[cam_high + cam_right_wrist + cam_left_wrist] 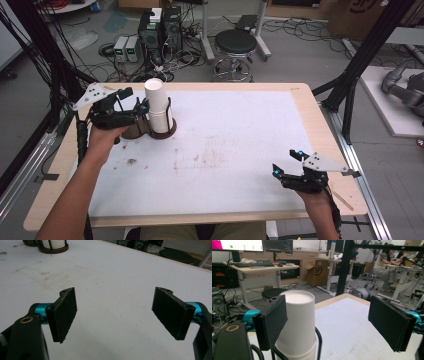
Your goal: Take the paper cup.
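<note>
One stack of white paper cups (158, 107) stands upright in a round brown holder (165, 132) with thin black uprights, at the far left of the white surface (225, 150). A second, similar holder (134, 131) sits just beside it on the left; I cannot tell what it carries.

My left gripper (131, 111) is level with the stack, jaws wide. In the left gripper view, the top cup (298, 320) sits off-centre: it lies just behind the left pad (272, 323), while the right pad (390, 322) hangs well apart over bare surface. Nothing is held yet.

To do this step well, I judge I should shift the gripper sideways until the cup is centred between the pads, then close gently. Paper cups crush easily, so a light squeeze high on the top cup is wise. The pads should stay above the black uprights, and the lift should go straight up so the cups beneath stay nested.

My right gripper (289, 164) rests at the near right edge, well apart from the stack, jaws wide and holding nothing. It could steady the holder if the stack drags.
</note>
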### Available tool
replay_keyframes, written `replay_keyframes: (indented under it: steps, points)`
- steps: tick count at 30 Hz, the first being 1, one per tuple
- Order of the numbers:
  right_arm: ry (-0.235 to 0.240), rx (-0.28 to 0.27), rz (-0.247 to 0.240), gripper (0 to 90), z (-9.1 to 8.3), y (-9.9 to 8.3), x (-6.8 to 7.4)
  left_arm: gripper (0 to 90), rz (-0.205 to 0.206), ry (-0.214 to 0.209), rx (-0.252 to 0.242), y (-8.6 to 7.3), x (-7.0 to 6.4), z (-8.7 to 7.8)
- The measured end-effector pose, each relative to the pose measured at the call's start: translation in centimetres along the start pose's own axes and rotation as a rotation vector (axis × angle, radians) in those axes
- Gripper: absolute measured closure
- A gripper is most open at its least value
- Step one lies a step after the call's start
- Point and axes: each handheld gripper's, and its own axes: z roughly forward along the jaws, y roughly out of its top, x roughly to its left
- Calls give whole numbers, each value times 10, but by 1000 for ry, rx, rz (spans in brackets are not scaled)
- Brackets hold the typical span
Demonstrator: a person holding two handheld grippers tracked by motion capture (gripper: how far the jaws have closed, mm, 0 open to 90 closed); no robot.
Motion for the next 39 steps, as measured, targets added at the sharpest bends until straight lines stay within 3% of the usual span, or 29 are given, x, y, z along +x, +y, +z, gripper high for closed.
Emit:
replay_keyframes:
  steps: [5,10,20,27,30,35,39]
  points:
    - [-1,-4,-1,205,0,0,0,157,2,14,27,12,7,14]
    - [1,-6,-7,205,-1,0,0,157,6,58,80,20,17,34]
    - [4,-5,4,205,-4,-1,0,157,-14,104,160,2,26,59]
    - [1,-15,0,205,-4,0,-1,171,2,115,217,-6,25,72]
    - [3,-16,0,205,-4,-1,0,228,-5,107,222,-8,25,75]
    - [3,-14,1,205,-5,-1,-1,320,5,129,223,-8,25,75]
    - [3,-13,2,205,-5,-1,-2,328,-1,126,193,-6,26,73]
